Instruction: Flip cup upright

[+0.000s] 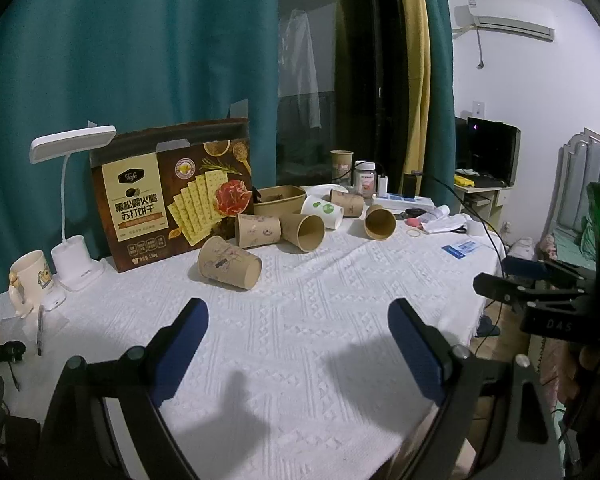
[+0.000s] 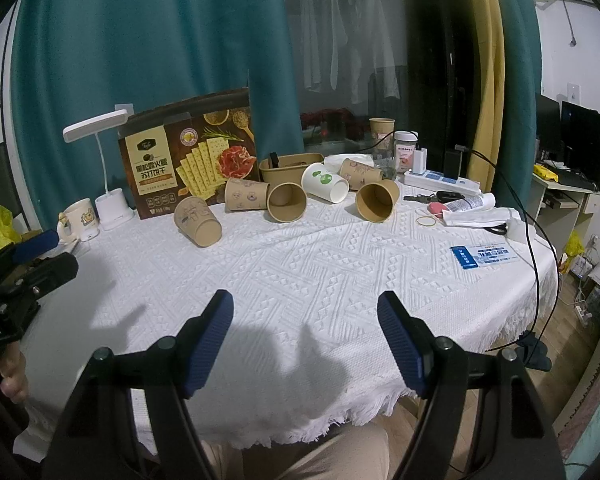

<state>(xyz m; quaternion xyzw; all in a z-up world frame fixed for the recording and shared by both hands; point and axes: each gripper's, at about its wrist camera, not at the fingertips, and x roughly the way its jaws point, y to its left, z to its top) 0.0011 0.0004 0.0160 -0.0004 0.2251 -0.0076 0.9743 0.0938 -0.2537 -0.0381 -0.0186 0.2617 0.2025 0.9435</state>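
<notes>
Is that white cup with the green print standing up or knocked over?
Knocked over. The white cup lies on its side on the tablecloth, its open mouth facing sideways.

Bare tablecloth (image 2: 300,264) lies open up to the tipped cups (image 2: 198,222), with the cracker box (image 2: 188,156) walling behind them.

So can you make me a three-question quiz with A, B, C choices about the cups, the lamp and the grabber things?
1. Where is the white desk lamp?
A. left of the cracker box
B. right of it
C. on the floor

2. How many white cups lie among the tipped cups?
A. none
B. one
C. three

3. The right gripper is:
A. holding a cup
B. shut
C. open

Answers: 1 A, the lamp stands left of the box. 2 B, only the white cup isn't brown. 3 C, its fingers are apart, empty.
</notes>
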